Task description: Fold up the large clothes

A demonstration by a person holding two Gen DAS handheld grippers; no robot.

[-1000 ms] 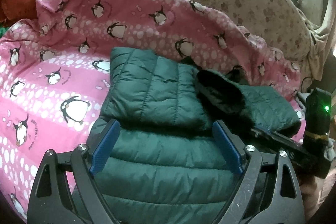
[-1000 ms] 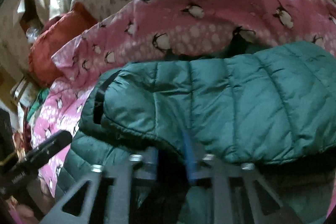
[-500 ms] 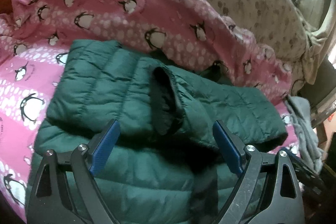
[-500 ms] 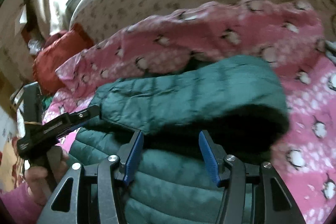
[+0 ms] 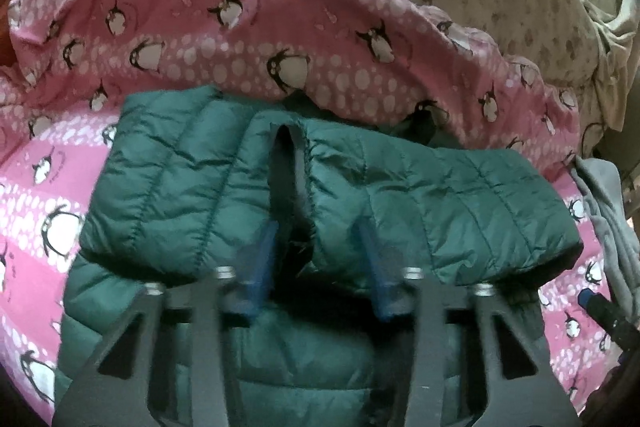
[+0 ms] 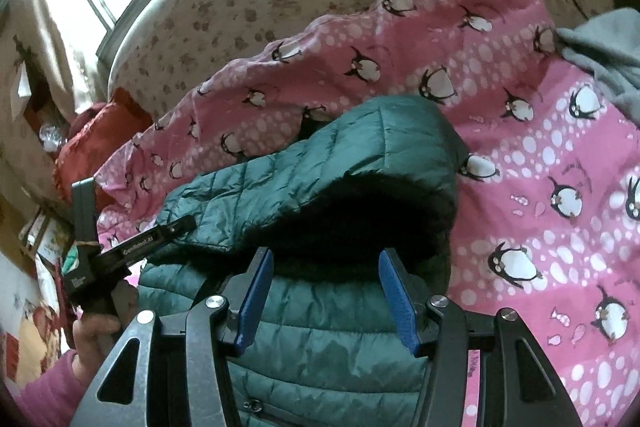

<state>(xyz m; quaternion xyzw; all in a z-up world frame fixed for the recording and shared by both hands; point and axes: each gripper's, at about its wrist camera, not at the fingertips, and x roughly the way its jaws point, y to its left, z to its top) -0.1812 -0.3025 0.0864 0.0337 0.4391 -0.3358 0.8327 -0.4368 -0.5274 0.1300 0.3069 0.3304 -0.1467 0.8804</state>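
Left gripper [image 5: 318,267] half-parted, blurred, holding nothing, over the cuffs of 2 folded-in sleeves on green puffer jacket [image 5: 224,195] lying on penguin sheet [image 5: 320,39]. Right gripper [image 6: 326,301] parted, holding nothing. Next: pinch hem evenly, fold up. Reads "GenRobot.AI".

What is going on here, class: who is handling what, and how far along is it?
A person with a handheld gripper in each hand is folding a dark green puffer jacket spread on a pink penguin-print blanket. Both sleeves already lie folded across the jacket's body. The left gripper and the right gripper hang just above the jacket, fingers apart, holding nothing. A grey garment lies off to the side on the blanket.
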